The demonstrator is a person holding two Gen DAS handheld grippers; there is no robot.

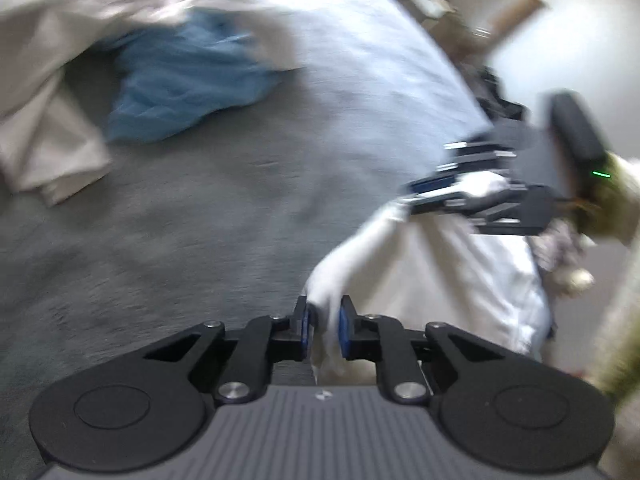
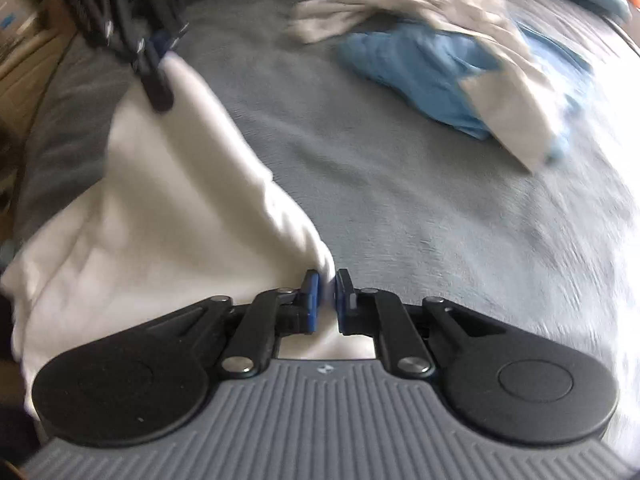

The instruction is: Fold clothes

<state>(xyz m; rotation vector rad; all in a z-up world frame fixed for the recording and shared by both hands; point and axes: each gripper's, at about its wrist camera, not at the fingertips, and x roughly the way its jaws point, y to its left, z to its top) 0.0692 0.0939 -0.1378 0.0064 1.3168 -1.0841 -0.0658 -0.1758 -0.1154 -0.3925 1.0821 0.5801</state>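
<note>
Clamped between the blue pads of the left black two-finger tongs (image 1: 323,326) was a bunched edge of the soft white cloth garment (image 1: 460,276), which ran from those pads out to the right tongs (image 1: 424,196). Seen from their own camera, the right tongs (image 2: 327,300) were likewise clenched on a corner of the same white garment (image 2: 160,216), with the fabric pinched in a thin fold between the pads. From there the garment stretched away to the left tongs (image 2: 154,80) at the upper left, sagging between the two grips and hanging over the near side of the grey fleecy bed cover (image 2: 400,184).

Motion blur softened both views, so the garment's type and seams could not be made out, and its lower part was cut off behind the tong bodies. A hand in a pale fuzzy sleeve (image 1: 618,184) behind the right tongs was mostly out of frame.

Well beyond the tongs on the cover lay a crumpled blue cloth (image 1: 180,88), partly hidden under a rumpled beige cloth (image 1: 52,120) draped over it. Past the bed's far edge stood a pale wall (image 1: 580,52) with blurred brownish clutter against it.
</note>
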